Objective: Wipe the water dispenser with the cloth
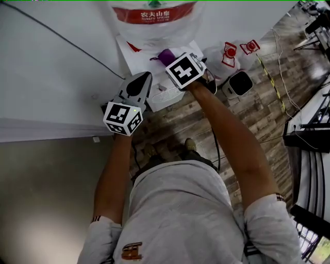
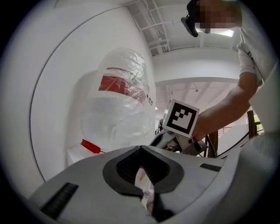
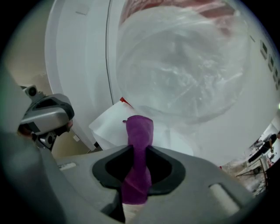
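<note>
The white water dispenser [image 1: 135, 51] stands against the wall, and on top of it sits a large bottle [image 1: 154, 15] with a red label, wrapped in clear plastic. My right gripper [image 1: 172, 58] is shut on a purple cloth [image 1: 166, 54] at the dispenser's top, just below the bottle. In the right gripper view the cloth [image 3: 140, 133] sticks up from the shut jaws [image 3: 139, 153] toward the white top [image 3: 109, 124] and the bottle [image 3: 183, 65]. My left gripper [image 1: 136, 86] hovers at the dispenser's left front corner, its jaws [image 2: 142, 164] shut and empty, facing the bottle [image 2: 120, 105].
A white wall [image 1: 46, 77] lies to the left. On the wooden floor to the right are a plastic bag with red print [image 1: 229, 54], a small white appliance [image 1: 240, 83] and cables [image 1: 278, 87]. Dark racks [image 1: 309, 134] line the right edge. The person's feet [image 1: 191, 145] stand before the dispenser.
</note>
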